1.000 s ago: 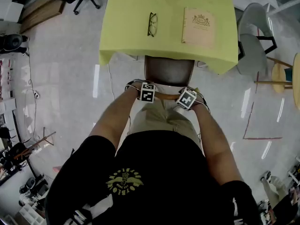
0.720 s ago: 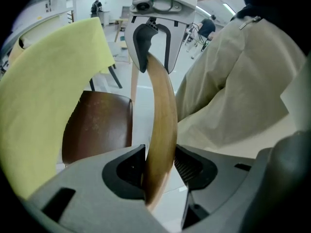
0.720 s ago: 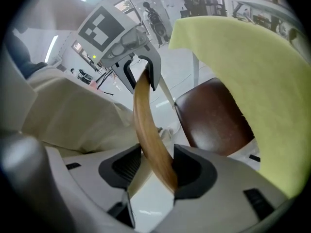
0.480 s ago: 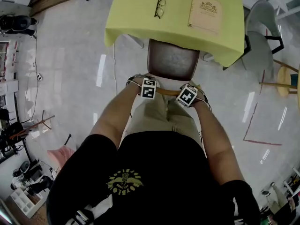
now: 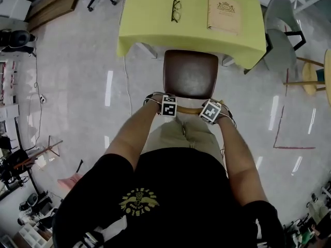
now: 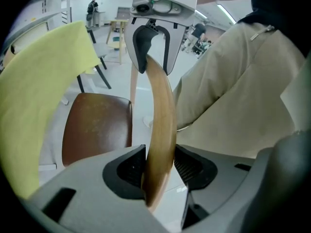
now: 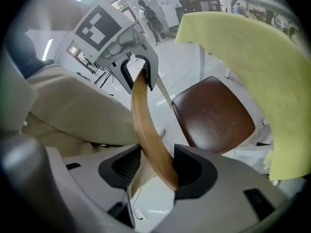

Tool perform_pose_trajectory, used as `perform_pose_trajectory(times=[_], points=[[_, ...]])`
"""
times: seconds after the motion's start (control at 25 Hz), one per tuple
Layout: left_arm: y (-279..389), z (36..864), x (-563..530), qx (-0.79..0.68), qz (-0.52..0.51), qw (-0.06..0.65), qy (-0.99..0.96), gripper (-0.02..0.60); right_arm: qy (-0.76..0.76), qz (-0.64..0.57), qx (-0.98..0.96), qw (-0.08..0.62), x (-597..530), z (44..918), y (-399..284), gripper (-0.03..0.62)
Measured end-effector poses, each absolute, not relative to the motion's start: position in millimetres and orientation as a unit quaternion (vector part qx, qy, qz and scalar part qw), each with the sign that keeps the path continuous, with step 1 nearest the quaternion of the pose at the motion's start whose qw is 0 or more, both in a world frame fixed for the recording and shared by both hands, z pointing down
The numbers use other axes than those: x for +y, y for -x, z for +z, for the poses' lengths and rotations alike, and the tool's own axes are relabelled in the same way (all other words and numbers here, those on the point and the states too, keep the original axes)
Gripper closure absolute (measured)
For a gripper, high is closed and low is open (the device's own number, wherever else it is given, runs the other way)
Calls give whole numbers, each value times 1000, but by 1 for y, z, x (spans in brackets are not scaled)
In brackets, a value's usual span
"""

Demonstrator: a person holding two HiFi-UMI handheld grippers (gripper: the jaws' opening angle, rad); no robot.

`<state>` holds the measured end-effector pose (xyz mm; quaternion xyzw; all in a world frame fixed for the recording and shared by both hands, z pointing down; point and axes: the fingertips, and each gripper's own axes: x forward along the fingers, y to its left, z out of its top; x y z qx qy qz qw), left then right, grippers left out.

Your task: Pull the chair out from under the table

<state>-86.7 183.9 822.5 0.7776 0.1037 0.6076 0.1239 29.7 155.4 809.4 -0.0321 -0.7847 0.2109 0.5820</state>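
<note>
Chair [image 5: 190, 74], glossy brown seat square with rounded corners, stands at the hem of the yellow-draped bench [image 5: 150, 19] on a polished pale floor [image 5: 77, 87]. Both left gripper [image 6: 158, 174] and right gripper [image 7: 155, 174] clamp grey fingers [image 6: 121, 171] on its thin, curved wooden backrest rail [image 6: 160, 120].

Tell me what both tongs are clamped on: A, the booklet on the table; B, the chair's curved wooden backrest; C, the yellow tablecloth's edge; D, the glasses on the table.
B: the curved wooden backrest sits clamped in the left tongs and in the right tongs.
</note>
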Motion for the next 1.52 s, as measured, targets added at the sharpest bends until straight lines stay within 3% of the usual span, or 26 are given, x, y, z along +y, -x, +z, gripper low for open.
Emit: perform_pose_trajectory(times=[0.4, 0.72, 0.92, 1.08, 1.32, 1.52], points=[[101, 825, 223, 139, 599, 96, -783, 410, -9, 227, -764, 604, 205, 807, -17, 388], [102, 813, 234, 75, 577, 163, -797, 392, -37, 267, -755, 598, 221, 785, -35, 424], [104, 790, 218, -32, 516, 229, -825, 398, -87, 272, -798, 531, 209, 763, -51, 444], [99, 731, 200, -180, 367, 338, -848, 445, -151, 304, -833, 438, 207, 725, -63, 521], [119, 669, 172, -349, 266, 329, -836, 560, -210, 292, -863, 356, 199, 674, -72, 577], [119, 634, 148, -420, 228, 331, -814, 572, -217, 272, -879, 325, 175, 642, -60, 583]])
